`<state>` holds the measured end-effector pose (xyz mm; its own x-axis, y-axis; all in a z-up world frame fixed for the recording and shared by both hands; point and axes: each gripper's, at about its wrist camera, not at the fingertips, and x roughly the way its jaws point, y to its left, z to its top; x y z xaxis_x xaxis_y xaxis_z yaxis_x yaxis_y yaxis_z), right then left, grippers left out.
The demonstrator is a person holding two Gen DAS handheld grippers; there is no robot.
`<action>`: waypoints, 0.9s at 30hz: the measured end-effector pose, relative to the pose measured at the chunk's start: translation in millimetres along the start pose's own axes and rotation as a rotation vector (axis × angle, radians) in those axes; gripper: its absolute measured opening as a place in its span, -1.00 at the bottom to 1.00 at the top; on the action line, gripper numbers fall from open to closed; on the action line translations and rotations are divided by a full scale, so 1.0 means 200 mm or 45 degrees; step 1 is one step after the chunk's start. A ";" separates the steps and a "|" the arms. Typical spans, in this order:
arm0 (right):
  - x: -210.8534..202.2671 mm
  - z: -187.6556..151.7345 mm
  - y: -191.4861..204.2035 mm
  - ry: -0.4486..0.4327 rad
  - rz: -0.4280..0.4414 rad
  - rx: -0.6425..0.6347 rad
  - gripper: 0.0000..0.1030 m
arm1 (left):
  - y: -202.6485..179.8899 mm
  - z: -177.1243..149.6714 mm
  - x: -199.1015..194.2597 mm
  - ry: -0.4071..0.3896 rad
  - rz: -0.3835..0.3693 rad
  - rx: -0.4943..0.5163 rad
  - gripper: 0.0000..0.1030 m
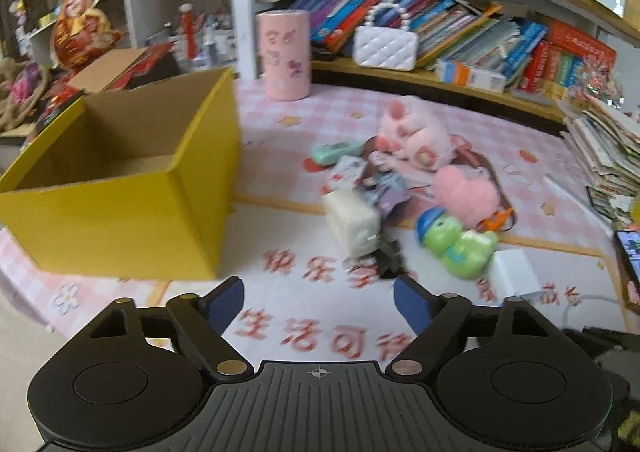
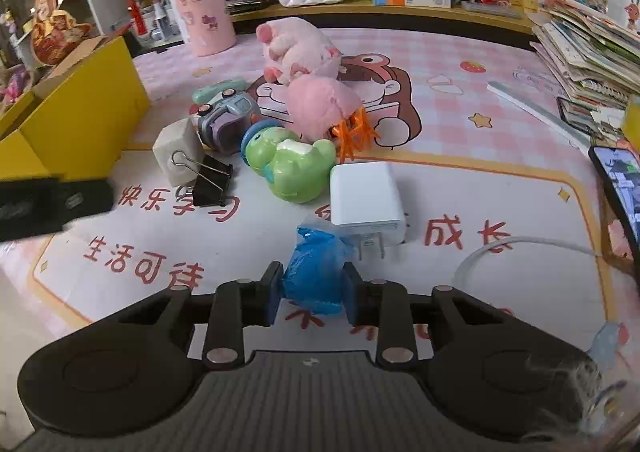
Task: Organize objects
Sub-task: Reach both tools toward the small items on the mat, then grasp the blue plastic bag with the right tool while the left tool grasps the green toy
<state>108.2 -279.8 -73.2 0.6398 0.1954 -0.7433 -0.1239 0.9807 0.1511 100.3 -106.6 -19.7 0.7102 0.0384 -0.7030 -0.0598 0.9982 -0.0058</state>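
Right fingers [image 2: 279, 294] pinched in on a blue bag [image 2: 316, 276]: crinkled, glossy plastic, bunched into a soft lump, pads pressing both its sides. It sits low over the worktop [image 2: 480, 188], just in front of a white charger [image 2: 366, 200] lying flat with its prongs toward the bag. Right gripper [image 2: 314, 292] tilts down toward the mat.

Left fingers [image 1: 228, 302] stand well apart, nothing between them, only the printed mat beneath. Left gripper [image 1: 318, 304] also angles downward, hanging over bare worktop in front of the pile.

Beyond the charger: a green toy [image 2: 294, 166] with a blue cap on its side, touching a black clip [image 2: 210, 182]. The clip leans on a pale block [image 2: 178, 150]. Behind these, a purple toy camera [image 2: 228, 122] and two pink plush toys [image 2: 304, 50], one with orange feet.

Yellow box [image 1: 120, 188] open at the left of the worktop, inside looks bare. Pink canister [image 1: 285, 52] upright behind it, near the bookshelf [image 1: 440, 80].
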 end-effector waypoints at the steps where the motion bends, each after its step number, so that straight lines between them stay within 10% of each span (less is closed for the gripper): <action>1: -0.02 0.00 -0.02 -0.005 0.011 -0.004 -0.47 | -0.02 0.01 0.01 -0.004 -0.007 0.010 0.46; 7: -0.18 0.01 -0.15 -0.121 -0.077 -0.011 -0.48 | -0.20 0.05 0.11 0.024 -0.161 0.044 0.08; 22: -0.28 0.04 -0.30 -0.195 -0.150 0.012 -0.49 | -0.52 0.14 0.47 0.106 -0.194 -0.004 0.31; 27: -0.27 0.04 -0.28 -0.188 -0.133 -0.009 -0.49 | -0.48 0.13 0.54 0.145 -0.208 -0.100 -0.17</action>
<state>85.4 -345.8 -36.4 0.7537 0.0898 -0.6510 -0.0559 0.9958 0.0726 201.4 -197.8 -76.2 0.6312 -0.1336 -0.7641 -0.0077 0.9839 -0.1784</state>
